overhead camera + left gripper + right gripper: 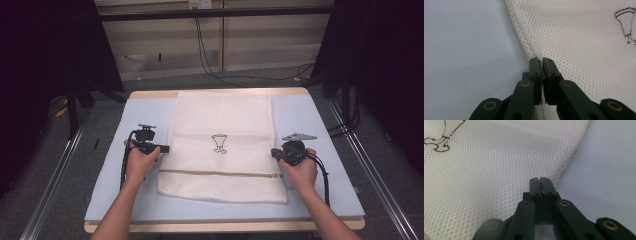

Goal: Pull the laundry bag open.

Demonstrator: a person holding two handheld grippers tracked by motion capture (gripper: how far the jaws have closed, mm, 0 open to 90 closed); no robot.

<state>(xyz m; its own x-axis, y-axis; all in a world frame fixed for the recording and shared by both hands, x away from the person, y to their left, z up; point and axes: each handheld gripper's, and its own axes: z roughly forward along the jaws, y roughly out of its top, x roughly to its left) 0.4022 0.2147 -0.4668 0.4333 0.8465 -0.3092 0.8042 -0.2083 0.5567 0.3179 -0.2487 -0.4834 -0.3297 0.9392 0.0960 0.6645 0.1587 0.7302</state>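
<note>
High view is showing a white mesh bag [222,145] lying flat along the middle of the worktop [310,112], which is wearing a pale blue cover, with the bag's far end reaching the worktop's far edge and its near end stopping short of the near edge. A zipper [220,173] is running from left to right across the near part of the bag, and a small dark drawing [219,143] is sitting near its middle. The left tongs [166,149] are resting at the bag's left edge, held by the person's left hand [138,162], and the right tongs [274,152] are resting at its right edge, held by the right hand [300,172] (both a little farther away than the zipper line).

Left gripper view is showing the left tongs [540,60] with their jaws pressed together on the bag's [579,45] seamed edge, a thin strip of mesh pinched between them and the blue cover lying to the left. Right gripper view is showing the right tongs [540,179] with their jaws likewise pressed together at the bag's [499,167] right edge, and the mesh appears to be pinched there, though the cloth between the tips is hard to make out.
</note>
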